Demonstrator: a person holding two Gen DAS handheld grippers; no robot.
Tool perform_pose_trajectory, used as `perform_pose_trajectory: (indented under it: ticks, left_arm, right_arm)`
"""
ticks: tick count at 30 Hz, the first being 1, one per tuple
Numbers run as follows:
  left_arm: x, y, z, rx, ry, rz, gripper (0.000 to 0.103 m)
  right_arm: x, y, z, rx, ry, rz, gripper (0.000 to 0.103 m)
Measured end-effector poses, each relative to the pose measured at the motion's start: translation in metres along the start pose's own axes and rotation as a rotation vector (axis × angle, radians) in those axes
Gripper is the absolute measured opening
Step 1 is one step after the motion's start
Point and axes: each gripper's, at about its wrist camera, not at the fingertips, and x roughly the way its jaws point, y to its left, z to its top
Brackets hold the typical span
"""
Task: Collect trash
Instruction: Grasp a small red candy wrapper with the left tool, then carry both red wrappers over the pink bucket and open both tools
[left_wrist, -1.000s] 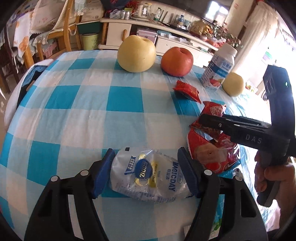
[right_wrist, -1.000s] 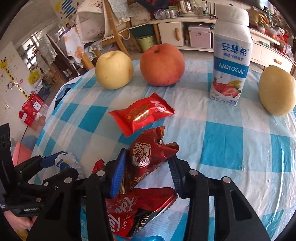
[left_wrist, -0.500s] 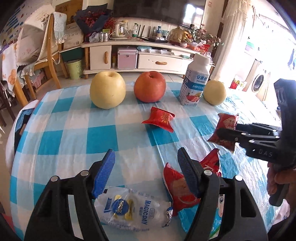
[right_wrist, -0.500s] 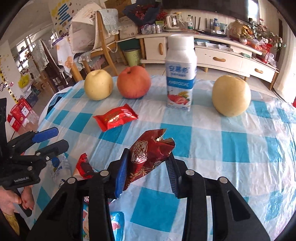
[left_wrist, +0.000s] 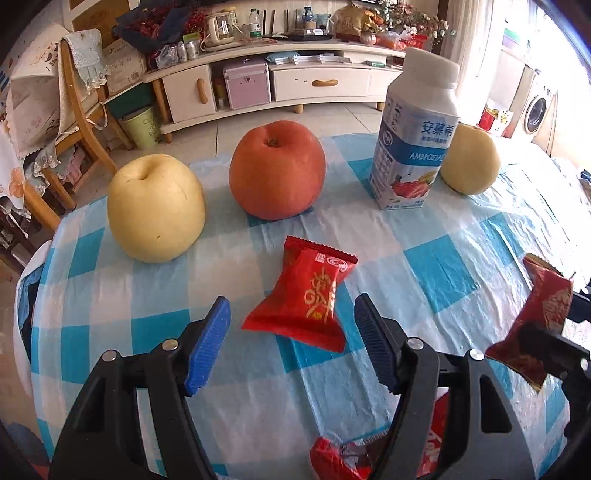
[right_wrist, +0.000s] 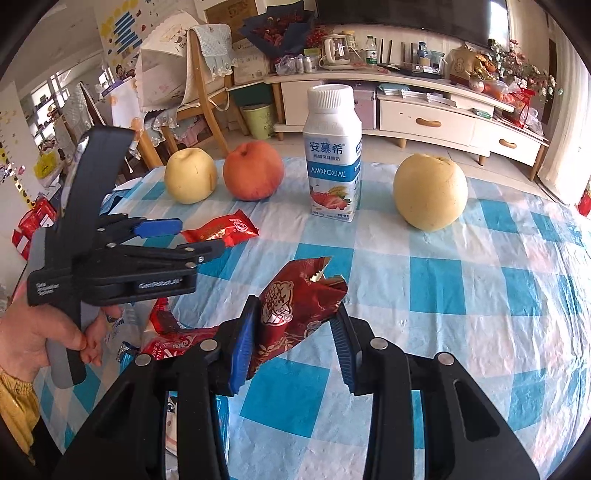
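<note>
A bright red snack packet (left_wrist: 306, 299) lies flat on the blue-checked tablecloth (left_wrist: 436, 266). My left gripper (left_wrist: 291, 317) stands open around it, with both blue pads clear of its sides. In the right wrist view that gripper (right_wrist: 201, 236) hovers beside the same packet (right_wrist: 221, 230), held by a person's hand (right_wrist: 33, 332). My right gripper (right_wrist: 295, 314) is shut on a torn dark red wrapper (right_wrist: 295, 306) and holds it above the cloth. The wrapper (left_wrist: 543, 314) also shows at the right edge of the left wrist view.
Behind the packet stand a yellow pear (left_wrist: 155, 210), a red apple (left_wrist: 277, 170), a yogurt bottle (left_wrist: 413, 136) and a second pear (left_wrist: 469, 162). Crumpled red wrappers (right_wrist: 173, 339) lie near the front edge. The table's rounded edge drops off at the left.
My left gripper left the clear plastic bag and moved forward to the bright red packet. My right gripper lifted the dark red wrapper off the pile of wrappers.
</note>
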Motion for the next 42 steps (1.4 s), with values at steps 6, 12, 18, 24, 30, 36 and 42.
perform_pose_trajectory:
  ticks: [6,12,18,24,30,36,42]
  left_arm:
    - [0.017,-0.015,0.004,0.046,0.032,0.021,0.056]
    - [0.007,-0.023,-0.002,0.052,0.016,0.008,0.054]
    - [-0.033,-0.023,-0.019,0.000,-0.069,-0.013,0.053]
    - [-0.082,-0.009,-0.056,-0.069,-0.145,-0.024,0.053]
    - [-0.126,0.019,-0.107,-0.186,-0.195,-0.038,0.053]
    - [-0.160,0.046,-0.150,-0.296,-0.242,-0.039,0.053]
    - [-0.182,0.056,-0.183,-0.338,-0.277,-0.037,0.053]
  right_arm:
    - [0.004,-0.001,-0.002,0.000,0.013,0.004,0.040]
    - [0.000,0.006,-0.001,-0.009,0.008,0.014,0.040]
    - [-0.005,0.021,-0.001,-0.040,0.004,0.024,0.040]
    - [-0.024,0.040,-0.001,-0.062,-0.026,0.048,0.040]
    - [-0.046,0.065,-0.005,-0.068,-0.041,0.068,0.040]
    - [-0.059,0.091,-0.009,-0.058,-0.038,0.084,0.040]
    - [-0.067,0.125,-0.020,-0.090,-0.043,0.094,0.040]
